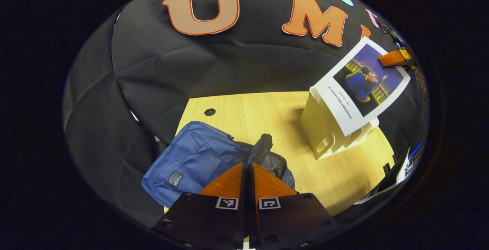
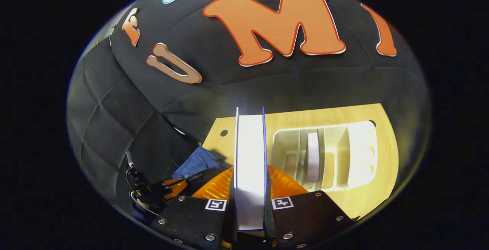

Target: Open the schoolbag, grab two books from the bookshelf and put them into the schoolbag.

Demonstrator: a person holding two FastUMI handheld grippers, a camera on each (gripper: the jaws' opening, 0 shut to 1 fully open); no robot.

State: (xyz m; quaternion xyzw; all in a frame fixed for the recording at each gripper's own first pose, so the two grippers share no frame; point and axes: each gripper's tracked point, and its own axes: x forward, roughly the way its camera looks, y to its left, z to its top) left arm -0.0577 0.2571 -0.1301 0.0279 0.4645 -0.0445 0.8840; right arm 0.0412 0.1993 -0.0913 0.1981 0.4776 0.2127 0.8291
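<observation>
Clamping a book [image 2: 250, 158], right tool [image 2: 250, 189] hovers; left tool [image 1: 248, 173] together over schoolbag [image 1: 195, 158].

In the left gripper view the schoolbag [image 1: 195, 158] lies on the table [image 1: 248, 112] to the left, the bookshelf [image 1: 328, 135] stands well apart to its right, and a book [image 1: 361, 86] hangs above the bookshelf.

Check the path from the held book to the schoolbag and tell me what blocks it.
Nothing visible blocks it. The right tool holds the book above the bookshelf; bare table lies between it and the schoolbag, where the left tool sits at the opening.
</observation>
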